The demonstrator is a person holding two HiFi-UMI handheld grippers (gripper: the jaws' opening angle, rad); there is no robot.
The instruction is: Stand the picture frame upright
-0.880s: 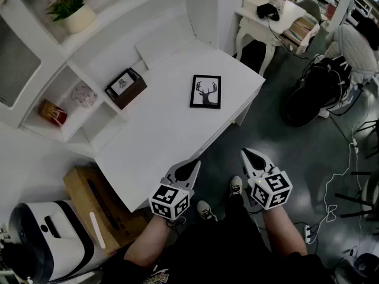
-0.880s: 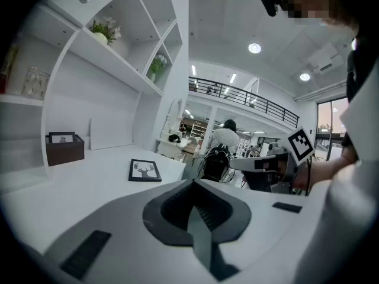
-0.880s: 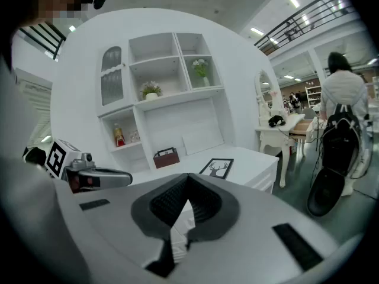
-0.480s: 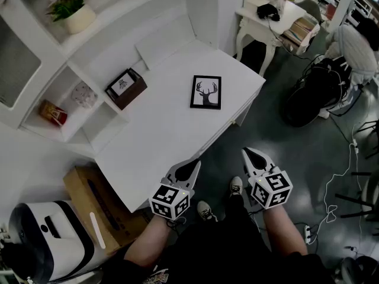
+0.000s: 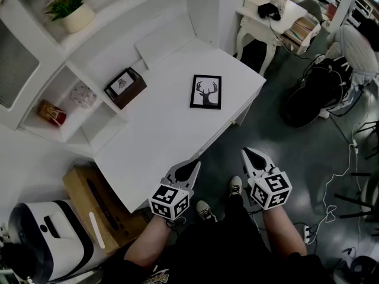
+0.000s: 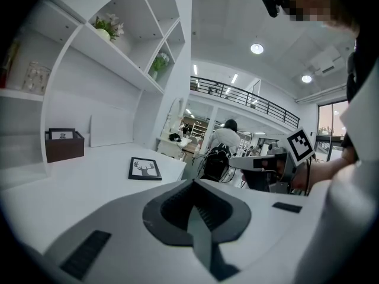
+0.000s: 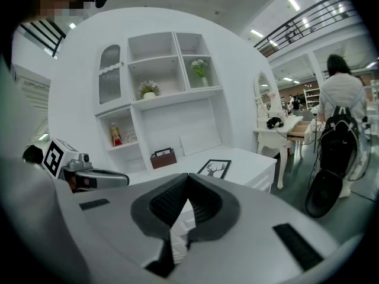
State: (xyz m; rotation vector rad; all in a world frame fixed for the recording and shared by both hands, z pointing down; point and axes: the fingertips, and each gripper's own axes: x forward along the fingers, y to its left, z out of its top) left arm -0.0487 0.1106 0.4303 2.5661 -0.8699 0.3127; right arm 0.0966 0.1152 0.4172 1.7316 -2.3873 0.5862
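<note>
A black picture frame (image 5: 206, 92) with a deer print lies flat on the white desk (image 5: 160, 135), near its right edge; it also shows in the left gripper view (image 6: 145, 168) and the right gripper view (image 7: 214, 168). My left gripper (image 5: 195, 164) is shut and empty, held over the desk's near edge, well short of the frame. My right gripper (image 5: 246, 153) is also shut and empty, held off the desk over the dark floor. Neither touches the frame.
A brown box (image 5: 125, 87) with a small card stands at the desk's back left. Shelves behind hold a flower pot (image 5: 74, 13), a pink clock (image 5: 83, 94) and a red item (image 5: 51, 112). A cardboard box (image 5: 98, 209) lies under the desk's left; another white table (image 5: 269, 19) stands beyond.
</note>
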